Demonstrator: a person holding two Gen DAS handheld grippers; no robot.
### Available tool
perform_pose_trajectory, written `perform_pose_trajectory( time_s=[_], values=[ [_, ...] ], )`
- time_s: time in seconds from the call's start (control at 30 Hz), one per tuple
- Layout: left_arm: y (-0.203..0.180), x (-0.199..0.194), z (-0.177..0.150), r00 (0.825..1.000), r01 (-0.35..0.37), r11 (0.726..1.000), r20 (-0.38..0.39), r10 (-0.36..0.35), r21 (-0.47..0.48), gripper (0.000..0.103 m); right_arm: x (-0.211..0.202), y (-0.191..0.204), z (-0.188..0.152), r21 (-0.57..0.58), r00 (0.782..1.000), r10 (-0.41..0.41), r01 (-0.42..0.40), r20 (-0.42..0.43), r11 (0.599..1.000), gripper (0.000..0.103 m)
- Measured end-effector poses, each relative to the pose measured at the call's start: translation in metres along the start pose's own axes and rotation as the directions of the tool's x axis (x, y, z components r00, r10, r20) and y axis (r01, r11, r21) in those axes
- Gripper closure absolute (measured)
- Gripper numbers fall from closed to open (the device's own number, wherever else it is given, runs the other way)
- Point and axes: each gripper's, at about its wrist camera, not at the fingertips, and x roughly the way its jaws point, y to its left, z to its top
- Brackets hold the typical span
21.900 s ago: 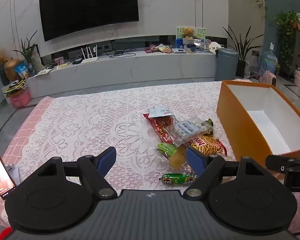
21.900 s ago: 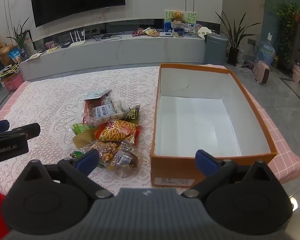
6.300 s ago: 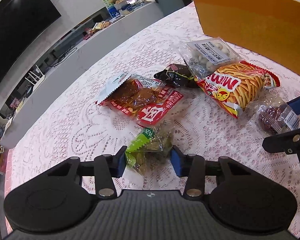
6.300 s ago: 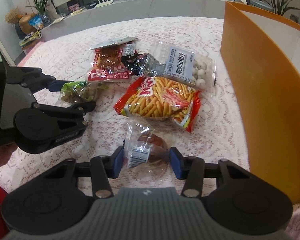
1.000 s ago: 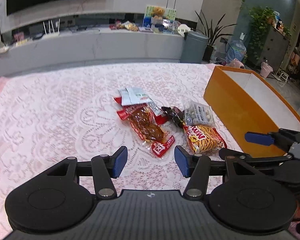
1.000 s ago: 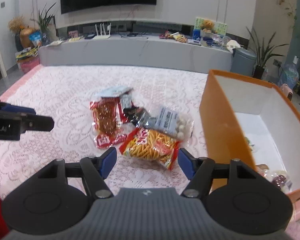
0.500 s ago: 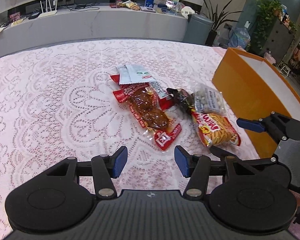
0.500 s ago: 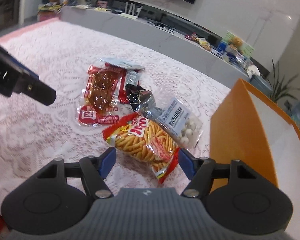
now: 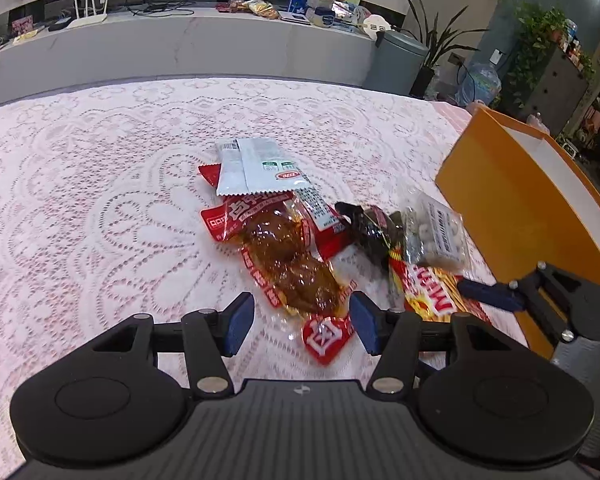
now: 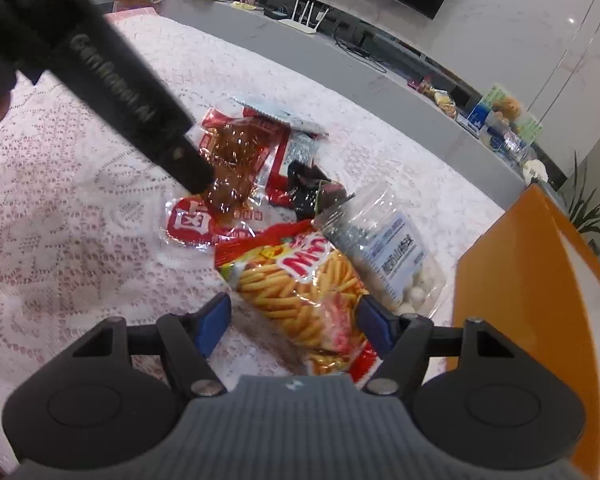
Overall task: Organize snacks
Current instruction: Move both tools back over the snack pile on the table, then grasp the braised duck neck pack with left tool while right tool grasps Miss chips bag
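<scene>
**Two grippers poised over snack packets on a lace-covered table**

The left gripper [image 9: 302, 317] had its jaws apart around the near end of a red packet of glazed meat [image 9: 290, 258]. The right gripper [image 10: 294, 322] was likewise spread, straddling a bag of fried sticks [image 10: 300, 280]. A clear pack of white balls [image 10: 388, 264] lay just beside the orange box [image 10: 540, 280].
</scene>
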Motion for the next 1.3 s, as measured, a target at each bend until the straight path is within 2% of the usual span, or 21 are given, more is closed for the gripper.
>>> perform_pose_trajectory(
  time_s=[0.07,0.17,0.33,0.43,0.57,0.63,0.7,0.73,0.8,0.83,0.87,0.93,0.97,1.07,1.3],
  values=[
    [0.002,0.006,0.002,1.0,-0.003,1.0,-0.002,0.003,-0.013,0.035,0.002,-0.004,0.004,0.026,1.0,-0.011,0.011,-0.005,1.0,0.048],
    [0.005,0.014,0.005,1.0,-0.014,0.999,0.0,0.014,-0.036,0.032,0.001,-0.017,0.012,0.112,0.999,0.026,-0.024,-0.021,0.993,0.055],
    [0.009,0.027,0.009,0.999,-0.03,0.997,0.01,0.031,-0.075,0.031,0.003,-0.043,0.022,0.318,0.992,0.116,-0.098,-0.039,0.943,0.059],
    [0.009,0.035,0.011,1.0,-0.026,0.995,0.011,0.028,-0.093,0.03,0.003,-0.04,0.023,0.341,0.991,0.126,-0.104,-0.043,0.934,0.059],
    [0.004,0.042,0.011,0.998,-0.047,0.993,0.031,0.051,-0.106,0.023,0.003,-0.036,0.021,0.334,0.992,0.117,-0.097,-0.042,0.937,0.059],
    [-0.001,0.043,0.011,0.996,-0.073,0.993,0.04,0.076,-0.09,0.024,0.002,-0.035,0.02,0.344,0.992,0.119,-0.098,-0.041,0.934,0.059],
    [-0.005,0.043,0.011,0.995,-0.089,0.993,0.047,0.092,-0.075,0.033,0.002,-0.036,0.02,0.35,0.992,0.122,-0.1,-0.041,0.931,0.059],
    [-0.004,0.042,0.011,0.994,-0.087,0.993,0.054,0.092,-0.082,0.043,0.001,-0.037,0.02,0.352,0.991,0.124,-0.101,-0.041,0.93,0.059],
    [0.001,0.039,0.013,0.996,-0.059,0.991,0.054,0.066,-0.12,0.044,0.002,-0.04,0.019,0.359,0.991,0.128,-0.106,-0.04,0.927,0.059],
    [0.003,0.038,0.014,0.996,-0.056,0.99,0.055,0.064,-0.132,0.059,0.003,-0.041,0.019,0.362,0.991,0.13,-0.107,-0.039,0.926,0.059],
    [0.005,0.034,0.014,0.995,-0.055,0.989,0.074,0.066,-0.14,0.067,0.003,-0.042,0.019,0.363,0.991,0.13,-0.108,-0.039,0.926,0.059],
    [0.008,0.029,0.015,0.996,-0.027,0.987,0.078,0.04,-0.161,0.071,0.003,-0.041,0.019,0.358,0.991,0.129,-0.106,-0.04,0.928,0.059],
    [0.008,0.026,0.015,0.996,-0.024,0.987,0.081,0.037,-0.159,0.078,0.002,-0.04,0.019,0.355,0.991,0.128,-0.105,-0.04,0.929,0.06],
    [0.004,0.014,0.016,0.994,-0.011,0.99,0.106,0.026,-0.14,0.08,0.0,-0.042,0.021,0.363,0.99,0.132,-0.109,-0.04,0.925,0.062],
    [0.002,-0.013,0.005,0.994,-0.016,0.991,0.106,0.031,-0.134,0.081,-0.01,-0.048,0.023,0.419,0.983,0.178,-0.144,-0.044,0.897,0.064]
  ],
)
